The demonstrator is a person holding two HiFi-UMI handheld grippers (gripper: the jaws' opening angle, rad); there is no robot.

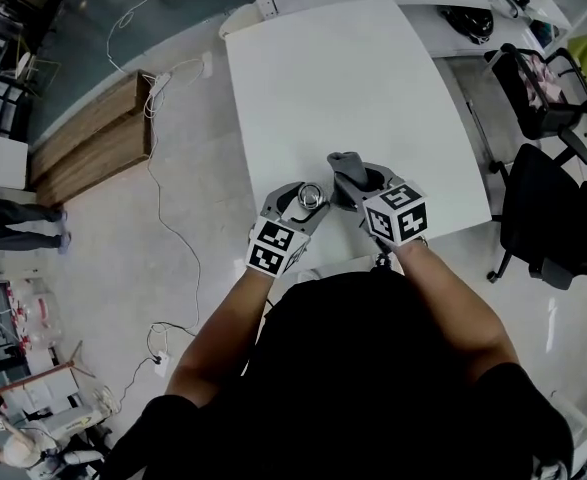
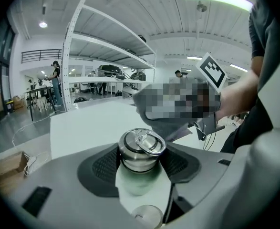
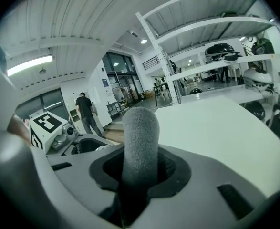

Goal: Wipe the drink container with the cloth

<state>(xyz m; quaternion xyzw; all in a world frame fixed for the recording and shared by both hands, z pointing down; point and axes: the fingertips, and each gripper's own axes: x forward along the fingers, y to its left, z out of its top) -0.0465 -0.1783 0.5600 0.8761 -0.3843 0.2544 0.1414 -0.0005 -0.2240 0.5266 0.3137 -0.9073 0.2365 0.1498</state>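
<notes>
Wiping hasn't really started as far as I can judge, this looks like the lining-up bit just ahead of it

Left gripper [image 1: 303,204] is clamped on the bottle [image 2: 140,149], jaws squeezed in on both sides of the body just below the steel cap, the one with the ring on top. Bottle sits upright between the pads with the cap poking out past them. Right gripper [image 1: 358,183] is closed tight on the grey cloth [image 3: 140,137], and a rolled-up bit of it sticks up out of the jaws like a thumb.

From the head view both grippers are up close to the person's chest, over the near edge of the white table [image 1: 343,78]. The cloth is just to the right of the bottle and a touch further out. From the left gripper view it hangs above and behind the cap. Whether it's actually touching I can't tell, looks like a small gap to me.

Next move, my guess: bring the cloth end across and down onto the cap or the bare part of the body, then rub while the left one keeps the bottle steady. The pads cover the sides where they grip, so the cap and whatever shows outside the jaws are the only easy spots. Getting the rest probably means turning or regripping the bottle
</notes>
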